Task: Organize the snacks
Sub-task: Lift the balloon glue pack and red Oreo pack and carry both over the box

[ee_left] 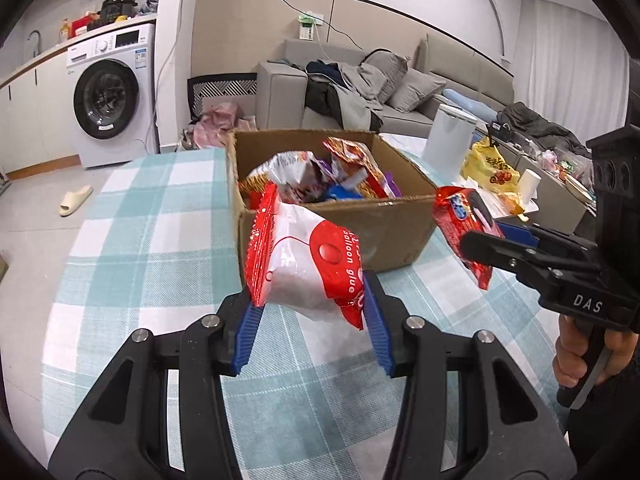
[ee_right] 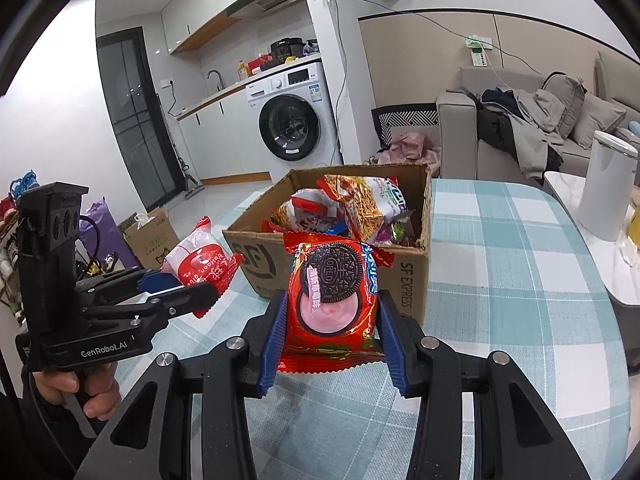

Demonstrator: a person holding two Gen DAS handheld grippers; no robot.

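Note:
A red and white snack packet hangs above the checked tablecloth, pinched between the blue pads of my left gripper. The same packet and left gripper show at the left of the right wrist view. My right gripper is shut on a red Oreo packet, held upright in the air. That Oreo packet and the right gripper appear at the right of the left wrist view. Just beyond both packets stands an open cardboard box holding several snack bags.
A white cylinder container stands past the box at the table's right, with a yellow bag and clutter beyond. A sofa with clothes, a washing machine and a slipper lie behind.

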